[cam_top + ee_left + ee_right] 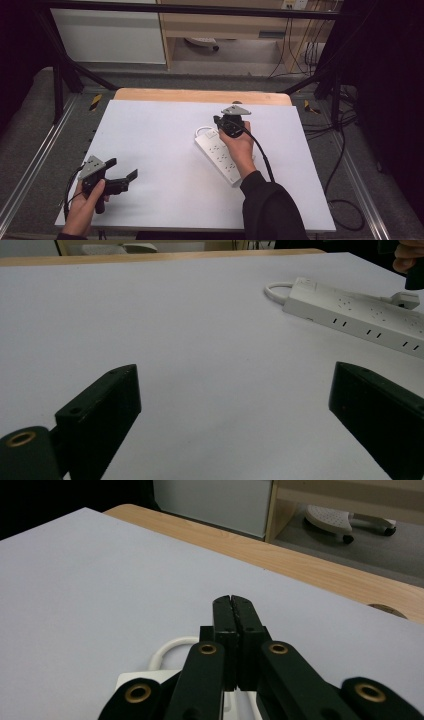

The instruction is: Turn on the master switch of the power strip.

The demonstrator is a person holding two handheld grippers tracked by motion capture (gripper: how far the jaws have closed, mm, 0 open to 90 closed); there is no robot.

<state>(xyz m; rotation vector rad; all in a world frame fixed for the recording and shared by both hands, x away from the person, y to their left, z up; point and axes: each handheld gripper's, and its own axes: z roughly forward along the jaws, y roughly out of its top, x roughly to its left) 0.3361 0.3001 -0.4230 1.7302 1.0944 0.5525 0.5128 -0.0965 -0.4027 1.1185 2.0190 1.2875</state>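
On the right half of the white sheet (165, 145) that covers the table lies a white power strip (220, 156), set at a slant so that one end points toward the far left and the other toward the near right; its short white cord (201, 131) loops out of the far end. The right gripper (226, 121) is above that far end of the strip, held by a hand (241, 146) whose dark sleeve (272, 207) comes in from the bottom edge. Its jaws are pressed together with nothing between them, as the right gripper view makes plain: the two black tips meet along a thin seam, and beneath them the strip's end (145, 680) and the curve of the cord (167, 650) can be seen. Whether the tips touch the strip cannot be told. Well apart, near the front left corner of the sheet, the left gripper (122, 169) is held low over the bare surface, its jaws spread wide and holding nothing. Beyond the sheet a strip of wooden tabletop (200, 95) shows at the far edge.
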